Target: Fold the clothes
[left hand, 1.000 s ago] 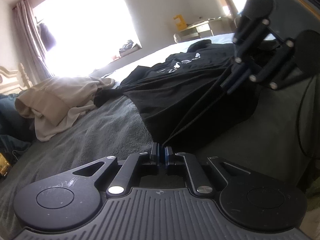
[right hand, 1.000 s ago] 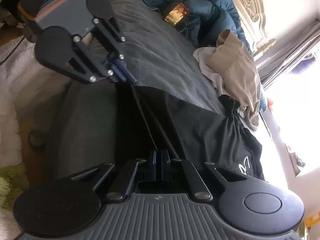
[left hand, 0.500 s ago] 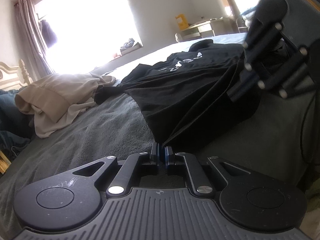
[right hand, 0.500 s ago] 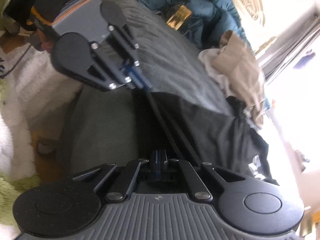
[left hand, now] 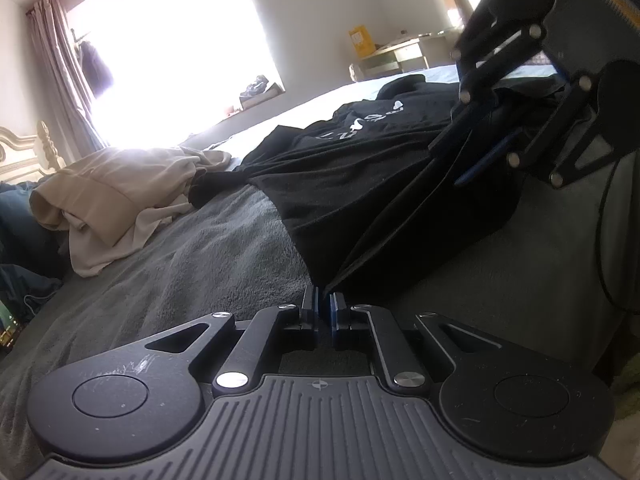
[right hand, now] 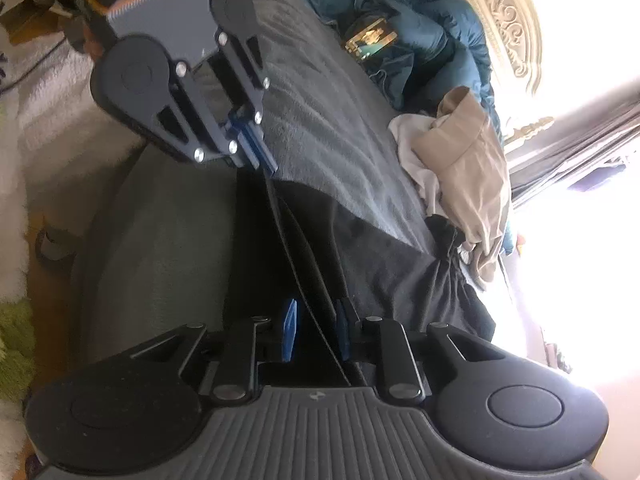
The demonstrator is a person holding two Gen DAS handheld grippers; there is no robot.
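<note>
Left pinches the black shirt, right lets go

Through my left camera, my left gripper (left hand: 324, 310) is clamped on the hem of the black shirt (left hand: 360, 184), which lies spread on the grey blanket (left hand: 192, 264) beside a beige garment (left hand: 116, 196); my right gripper (left hand: 484, 152) stands parted over the far corner. Through my right camera, its blue pads (right hand: 289, 330) have just been opening, the hem running loose between them, while my left gripper (right hand: 256, 152) pinches the other corner.
</note>
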